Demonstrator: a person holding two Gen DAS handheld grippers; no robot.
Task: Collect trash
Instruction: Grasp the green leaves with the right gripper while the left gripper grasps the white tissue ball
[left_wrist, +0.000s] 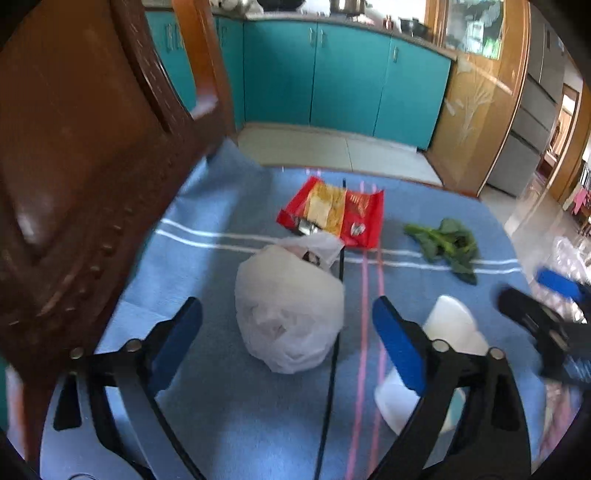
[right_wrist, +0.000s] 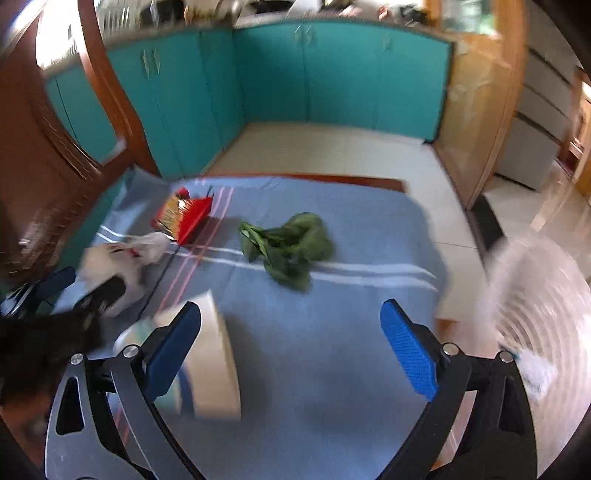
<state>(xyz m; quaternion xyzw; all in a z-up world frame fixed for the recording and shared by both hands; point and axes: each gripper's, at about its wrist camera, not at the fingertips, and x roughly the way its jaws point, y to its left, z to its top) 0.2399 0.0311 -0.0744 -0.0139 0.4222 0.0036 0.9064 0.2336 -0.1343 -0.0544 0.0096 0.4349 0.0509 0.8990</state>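
Note:
On a blue striped cloth lie a tied white plastic bag, a red and yellow snack wrapper, a bunch of green leaves and a white cup on its side. My left gripper is open, its jaws either side of the white bag, just above it. My right gripper is open and empty above the cloth. The white cup lies by its left finger; the leaves are ahead. The wrapper and bag show at left, blurred.
A brown wooden chair stands close on the left. Teal cabinets line the far wall beyond a tiled floor. A clear plastic bag hangs at the right of the table. The right gripper appears at the left view's right edge.

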